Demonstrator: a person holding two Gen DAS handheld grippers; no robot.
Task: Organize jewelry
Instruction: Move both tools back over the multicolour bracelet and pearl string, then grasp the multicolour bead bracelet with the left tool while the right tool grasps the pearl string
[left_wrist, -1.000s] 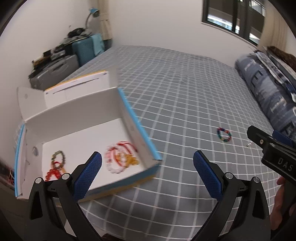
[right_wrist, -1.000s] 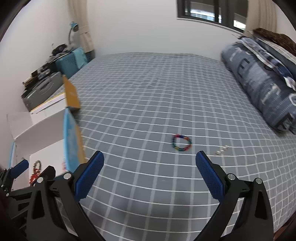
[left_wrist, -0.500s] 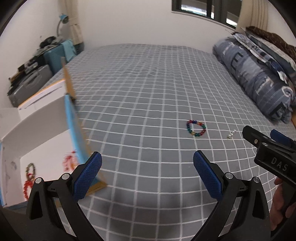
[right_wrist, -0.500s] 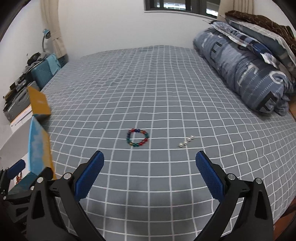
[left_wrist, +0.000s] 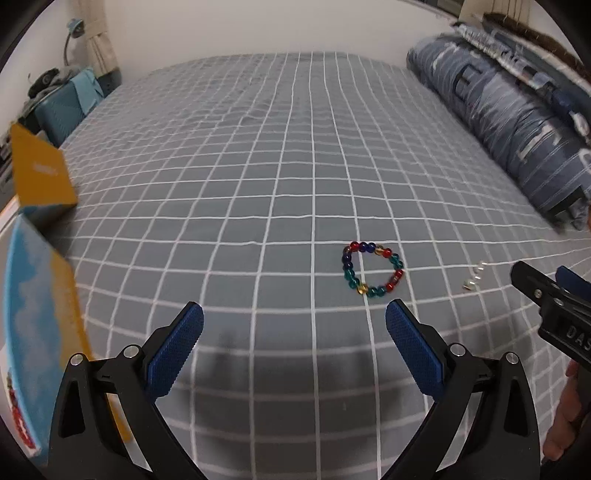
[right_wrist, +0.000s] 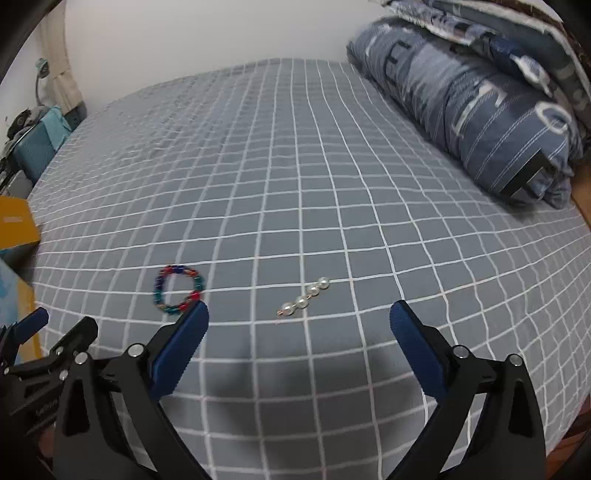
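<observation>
A multicoloured bead bracelet (left_wrist: 372, 270) lies flat on the grey checked bed cover, just ahead and right of my open, empty left gripper (left_wrist: 294, 323). It also shows in the right wrist view (right_wrist: 178, 285), ahead of my right gripper's left finger. A short string of white pearls (right_wrist: 306, 301) lies to its right, ahead of my open, empty right gripper (right_wrist: 299, 323); it also shows in the left wrist view (left_wrist: 474, 278). The open box (left_wrist: 37, 325) with a blue and yellow wall stands at the far left, with red jewelry partly visible inside.
Rolled blue striped bedding (right_wrist: 480, 107) lies along the bed's right side. A teal suitcase (left_wrist: 62, 110) and clutter stand beyond the bed's far left corner. The right gripper's body (left_wrist: 554, 310) shows at the right edge of the left wrist view.
Both grippers have swung right, away from the box and toward the bracelet and pearls, which are now closer and more central. Both stay open.
</observation>
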